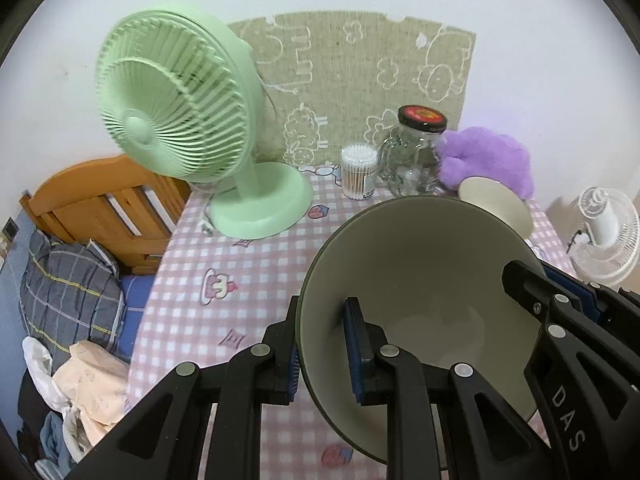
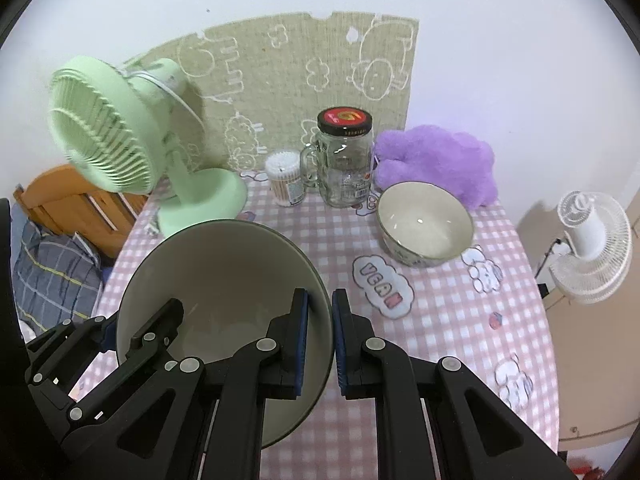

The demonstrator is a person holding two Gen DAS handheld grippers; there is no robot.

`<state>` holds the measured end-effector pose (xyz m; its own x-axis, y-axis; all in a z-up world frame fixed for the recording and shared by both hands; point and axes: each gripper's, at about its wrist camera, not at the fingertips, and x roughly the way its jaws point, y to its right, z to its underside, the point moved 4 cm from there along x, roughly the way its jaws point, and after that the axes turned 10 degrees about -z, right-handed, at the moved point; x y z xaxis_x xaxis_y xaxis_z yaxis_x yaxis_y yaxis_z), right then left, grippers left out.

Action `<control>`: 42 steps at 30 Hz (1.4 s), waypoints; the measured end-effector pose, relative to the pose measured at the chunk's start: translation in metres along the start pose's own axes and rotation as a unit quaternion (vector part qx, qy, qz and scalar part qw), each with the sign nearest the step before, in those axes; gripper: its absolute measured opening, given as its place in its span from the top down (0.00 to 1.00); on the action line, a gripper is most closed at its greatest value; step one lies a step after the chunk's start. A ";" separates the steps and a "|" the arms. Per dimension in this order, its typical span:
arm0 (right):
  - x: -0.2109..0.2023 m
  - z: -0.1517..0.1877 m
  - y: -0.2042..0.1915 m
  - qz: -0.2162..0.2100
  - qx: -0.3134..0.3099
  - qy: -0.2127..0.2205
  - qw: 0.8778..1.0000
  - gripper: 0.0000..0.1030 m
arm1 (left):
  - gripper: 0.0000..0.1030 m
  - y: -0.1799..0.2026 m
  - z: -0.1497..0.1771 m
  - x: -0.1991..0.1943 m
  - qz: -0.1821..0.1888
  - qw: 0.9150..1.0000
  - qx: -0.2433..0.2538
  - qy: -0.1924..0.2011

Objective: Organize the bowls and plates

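While the large grey bowl [image 1: 420, 280] is held above the pink checked tablecloth [image 1: 224, 248], its rim is pinched from 2 sides. In the left wrist view, the left gripper [image 1: 326, 348] is closed narrow on the bowl's rim at about 7 o'clock, with 1 finger outside the wall and 1 inside. In the right wrist view, the right gripper [image 2: 320, 336] is closed on the opposite rim at about 4 o'clock of the bowl, again with 1 blue pad on each side of the wall. The bowl is tilted, and its pale inside is shown to both cameras.

A second bowl [image 2: 426, 224], smaller and patterned outside, is seen standing on the cloth at 1 o'clock in the right view, just in front of a purple plush toy [image 2: 436, 160]. At 12 o'clock a glass jar [image 2: 346, 160] with a black and red lid is placed, and a cotton swab box [image 2: 285, 178] is just beside it. A green fan [image 1: 176, 120] is seen at 10 o'clock.
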<state>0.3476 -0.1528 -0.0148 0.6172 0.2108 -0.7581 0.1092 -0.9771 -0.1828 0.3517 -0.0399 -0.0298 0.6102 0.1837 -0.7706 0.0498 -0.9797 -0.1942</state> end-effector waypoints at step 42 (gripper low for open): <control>-0.098 0.212 -0.024 0.030 0.040 -0.073 0.996 0.86 | 0.84 -0.006 0.199 -0.082 0.045 0.995 0.059 -0.062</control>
<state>0.1198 -0.1433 -0.0689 0.5001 0.1607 -0.8509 0.0094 -0.9836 -0.1803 0.1446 -0.0332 -0.0862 0.5053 0.1114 -0.8557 -0.0977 -0.9779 -0.1850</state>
